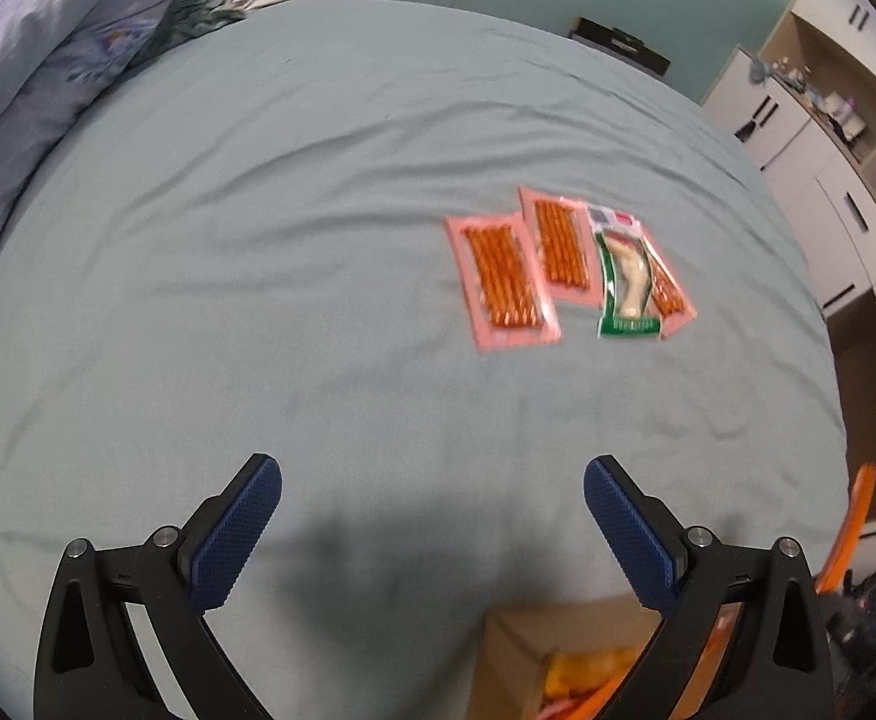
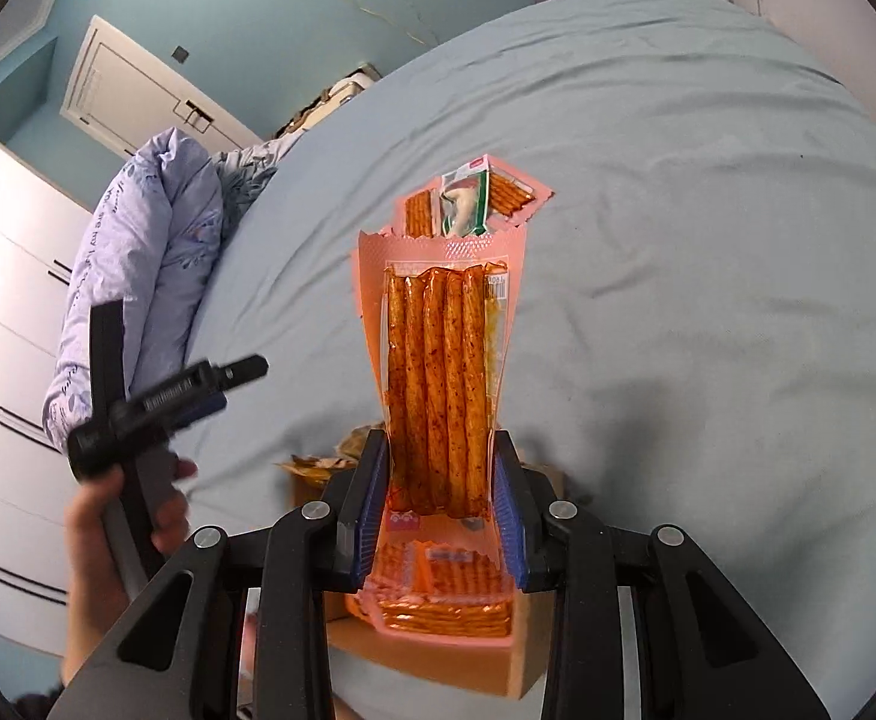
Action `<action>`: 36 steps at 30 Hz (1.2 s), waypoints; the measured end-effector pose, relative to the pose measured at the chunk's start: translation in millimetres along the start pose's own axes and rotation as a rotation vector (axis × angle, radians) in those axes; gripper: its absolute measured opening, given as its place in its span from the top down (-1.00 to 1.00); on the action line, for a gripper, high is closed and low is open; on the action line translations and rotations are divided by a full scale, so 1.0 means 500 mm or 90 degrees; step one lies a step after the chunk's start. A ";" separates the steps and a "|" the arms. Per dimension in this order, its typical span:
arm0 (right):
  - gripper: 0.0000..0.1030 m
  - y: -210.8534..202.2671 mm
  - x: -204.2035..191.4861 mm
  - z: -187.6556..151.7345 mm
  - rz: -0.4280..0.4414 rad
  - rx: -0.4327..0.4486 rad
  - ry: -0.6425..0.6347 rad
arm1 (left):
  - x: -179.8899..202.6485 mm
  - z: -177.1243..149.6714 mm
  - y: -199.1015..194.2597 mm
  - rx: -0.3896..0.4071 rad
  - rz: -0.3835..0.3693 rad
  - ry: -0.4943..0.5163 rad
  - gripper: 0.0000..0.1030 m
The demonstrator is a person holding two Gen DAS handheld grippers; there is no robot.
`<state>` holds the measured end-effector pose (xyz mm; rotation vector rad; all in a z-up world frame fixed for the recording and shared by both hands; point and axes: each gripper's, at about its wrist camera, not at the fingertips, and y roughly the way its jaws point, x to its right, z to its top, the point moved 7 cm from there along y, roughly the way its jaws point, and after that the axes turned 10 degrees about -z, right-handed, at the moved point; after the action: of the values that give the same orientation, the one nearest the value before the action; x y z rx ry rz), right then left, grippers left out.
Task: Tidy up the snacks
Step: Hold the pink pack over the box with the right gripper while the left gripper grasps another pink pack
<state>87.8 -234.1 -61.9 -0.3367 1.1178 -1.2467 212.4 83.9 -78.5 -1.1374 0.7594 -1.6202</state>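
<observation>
My right gripper (image 2: 441, 480) is shut on a pink packet of orange snack sticks (image 2: 438, 372), held upright above an open cardboard box (image 2: 438, 654) that holds more such packets. My left gripper (image 1: 432, 510) is open and empty above the bed, near the box corner (image 1: 522, 648). It also shows in the right wrist view (image 2: 156, 402), held in a hand. On the sheet lie pink stick packets (image 1: 501, 282) (image 1: 558, 252) and a green-edged packet (image 1: 624, 285) resting across another pink one. The same group shows beyond the held packet (image 2: 468, 198).
The bed (image 1: 258, 240) is covered with a pale blue sheet. A folded lilac duvet (image 1: 36, 90) lies along its left side. White cupboards and shelves (image 1: 828, 138) stand to the right. A dark box (image 1: 618, 45) sits beyond the bed's far edge.
</observation>
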 end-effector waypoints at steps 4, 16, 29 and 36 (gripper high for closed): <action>0.40 0.020 0.009 -0.008 -0.022 -0.017 -0.004 | 0.021 0.096 0.057 -0.022 -0.006 -0.005 -1.00; 0.40 -0.006 0.052 0.014 -0.022 -0.023 0.015 | 0.020 0.175 0.346 -0.164 0.085 -0.072 -1.00; 0.40 0.002 0.029 0.018 -0.012 -0.013 0.025 | 0.009 0.121 0.197 -0.099 0.047 -0.039 0.38; 0.40 -0.022 0.014 0.018 -0.001 0.009 0.021 | 0.083 -0.007 -0.013 -0.045 -0.037 0.051 0.38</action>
<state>88.1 -247.1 -53.0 -0.3079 1.1376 -1.2655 203.3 46.8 -60.9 -1.1595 0.8486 -1.7077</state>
